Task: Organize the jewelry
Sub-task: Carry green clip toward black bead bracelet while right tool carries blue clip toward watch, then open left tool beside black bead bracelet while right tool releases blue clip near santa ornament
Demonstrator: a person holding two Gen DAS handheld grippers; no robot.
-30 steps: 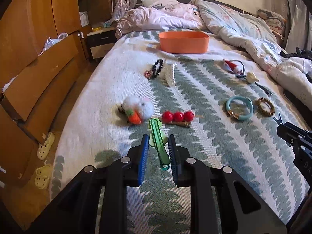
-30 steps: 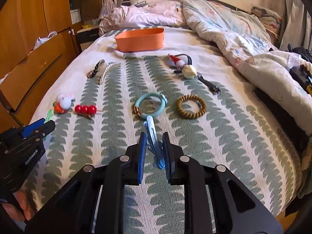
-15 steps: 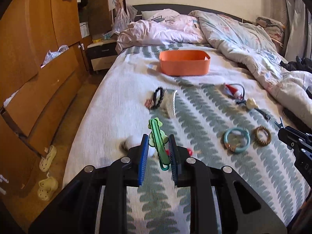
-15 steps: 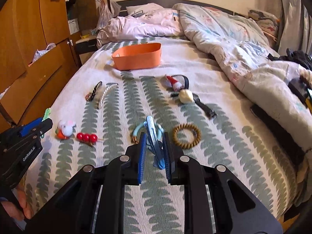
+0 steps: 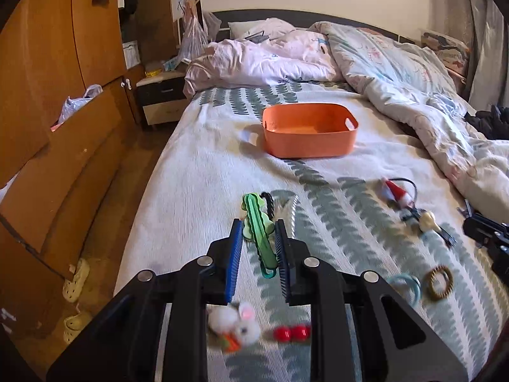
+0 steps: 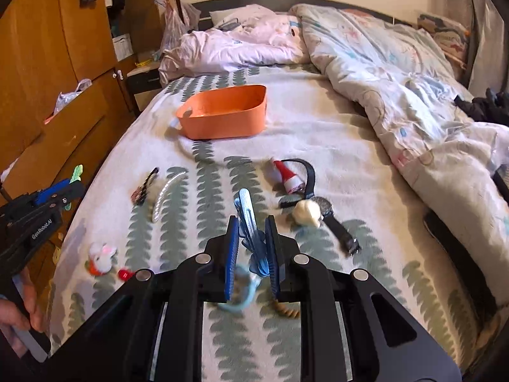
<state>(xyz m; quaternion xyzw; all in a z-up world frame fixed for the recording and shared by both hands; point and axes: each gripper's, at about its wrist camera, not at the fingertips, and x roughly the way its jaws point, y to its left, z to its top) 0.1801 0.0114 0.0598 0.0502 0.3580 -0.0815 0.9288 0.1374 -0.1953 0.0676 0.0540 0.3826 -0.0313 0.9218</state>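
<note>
In the left wrist view, a green hair clip is clamped between the narrow blue-padded fingers of the left gripper, its scalloped end pointing toward 12 o'clock above the bed. An orange basket is seen at 12 o'clock from the clip, well apart, standing on the leaf-patterned cover. At 6 o'clock, beneath the fingers, a white bunny hair tie and red beads lie just beside each other. At 4 o'clock a light blue bracelet and a brown coil ring are found near one another.

In the right wrist view, a blue hair clip is held between the nearly closed fingers of the right gripper, tip toward 12 o'clock. The basket is seen at 11 o'clock, well apart. A red and white ornament with a black band lies at 1 o'clock, and a cream ball touching a black wristwatch at 2 o'clock. A pearl clip and a dark beaded piece lie side by side at 10 o'clock. A hand grips the left gripper's handle at 8 o'clock.
</note>
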